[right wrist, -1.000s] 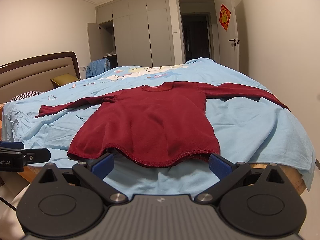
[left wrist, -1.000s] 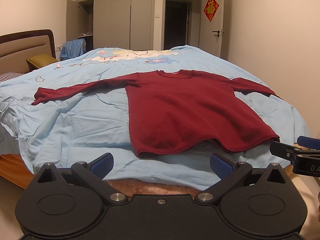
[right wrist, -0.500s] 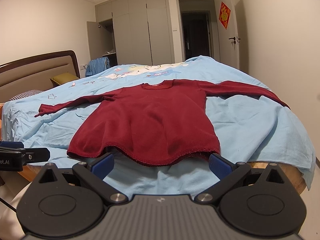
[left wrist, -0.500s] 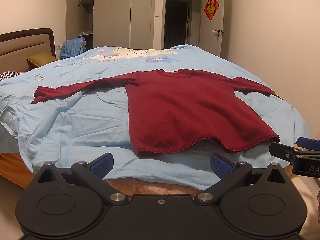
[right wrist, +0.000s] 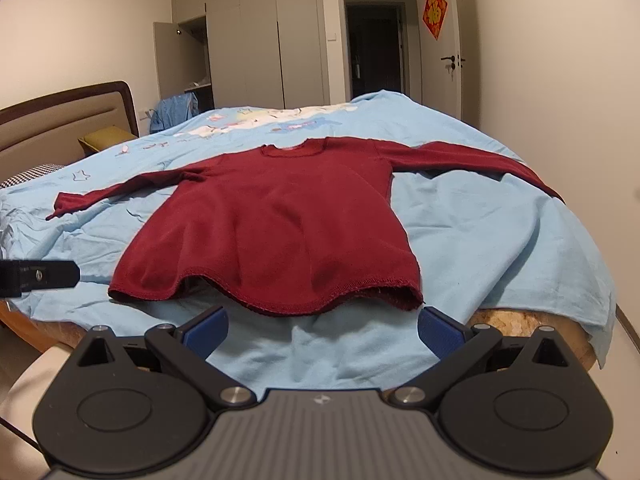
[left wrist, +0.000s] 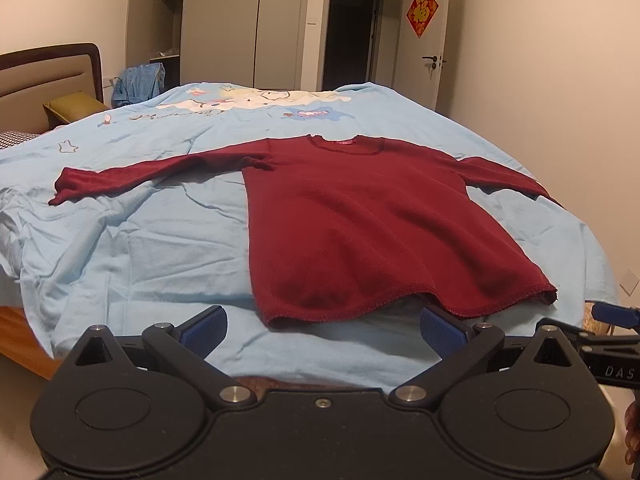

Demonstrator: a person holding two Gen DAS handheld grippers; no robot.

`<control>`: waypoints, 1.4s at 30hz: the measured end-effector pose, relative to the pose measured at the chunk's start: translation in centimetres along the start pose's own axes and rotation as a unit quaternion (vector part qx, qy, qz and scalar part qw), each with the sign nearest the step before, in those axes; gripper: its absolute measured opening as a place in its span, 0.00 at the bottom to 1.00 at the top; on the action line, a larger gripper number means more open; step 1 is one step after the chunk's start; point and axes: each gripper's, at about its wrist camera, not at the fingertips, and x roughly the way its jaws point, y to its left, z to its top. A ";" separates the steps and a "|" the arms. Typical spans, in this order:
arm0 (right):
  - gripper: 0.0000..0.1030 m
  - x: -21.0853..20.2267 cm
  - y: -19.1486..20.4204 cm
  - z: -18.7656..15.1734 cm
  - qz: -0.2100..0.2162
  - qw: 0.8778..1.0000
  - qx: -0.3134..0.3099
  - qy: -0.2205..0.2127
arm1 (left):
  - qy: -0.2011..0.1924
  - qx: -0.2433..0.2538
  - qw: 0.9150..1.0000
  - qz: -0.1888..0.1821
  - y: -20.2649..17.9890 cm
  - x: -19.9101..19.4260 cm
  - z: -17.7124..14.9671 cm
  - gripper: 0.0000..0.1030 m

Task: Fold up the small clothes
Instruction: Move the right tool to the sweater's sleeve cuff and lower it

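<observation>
Left tongs (left wrist: 322, 326): jaws spread wide, holding nothing, held low at the near edge of the bed, just short of the sweater's hem.
Right tongs (right wrist: 320, 326): likewise spread wide and empty, also at the near bed edge just short of the hem.
Blue pads: one (left wrist: 204, 328) on each fingertip of both tongs; none touches cloth.
Sweater (left wrist: 360, 216): dark red, long-sleeved, lying flat on the bed with the neck away from the cameras and both sleeves stretched out to the sides; the hem is wavy and lifts a little off the sheet.
Sheet (left wrist: 152, 248): light blue, wrinkled, with a cartoon print at the far end; it hangs over the near edge of the bed.
Left view only: the right tongs poke in at the right edge, and part of a hand (left wrist: 632, 432) shows in the lower right corner.
Right view only: the left tongs (right wrist: 38, 278) enter as a dark bar at the left edge; the bare wooden bed frame (right wrist: 520, 324) shows at the right corner, and the right sleeve (right wrist: 472, 160) shows more fully, running to the sheet's edge.
Room: headboard (right wrist: 60, 120) at left, wardrobe (right wrist: 260, 36) with one open door, dark doorway (right wrist: 376, 48) behind.
</observation>
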 end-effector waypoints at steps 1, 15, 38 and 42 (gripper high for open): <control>1.00 0.1 -0.1 0.0 -0.001 1.000 0.001 0.004 | 0.001 0.002 1.000 0.000 0.0 0.2 0.4 0.99; 1.00 2.5 -3.3 1.6 -0.033 0.998 0.035 0.031 | 0.034 0.010 0.999 -0.033 -1.4 6.6 5.0 0.99; 1.00 11.4 -10.6 7.8 -0.093 0.994 0.062 0.008 | 0.037 0.015 0.999 0.015 -4.0 21.6 13.1 0.99; 1.00 11.8 -13.4 7.8 -0.110 0.987 0.110 -0.035 | 0.035 0.018 0.999 0.008 -5.1 24.3 14.3 0.99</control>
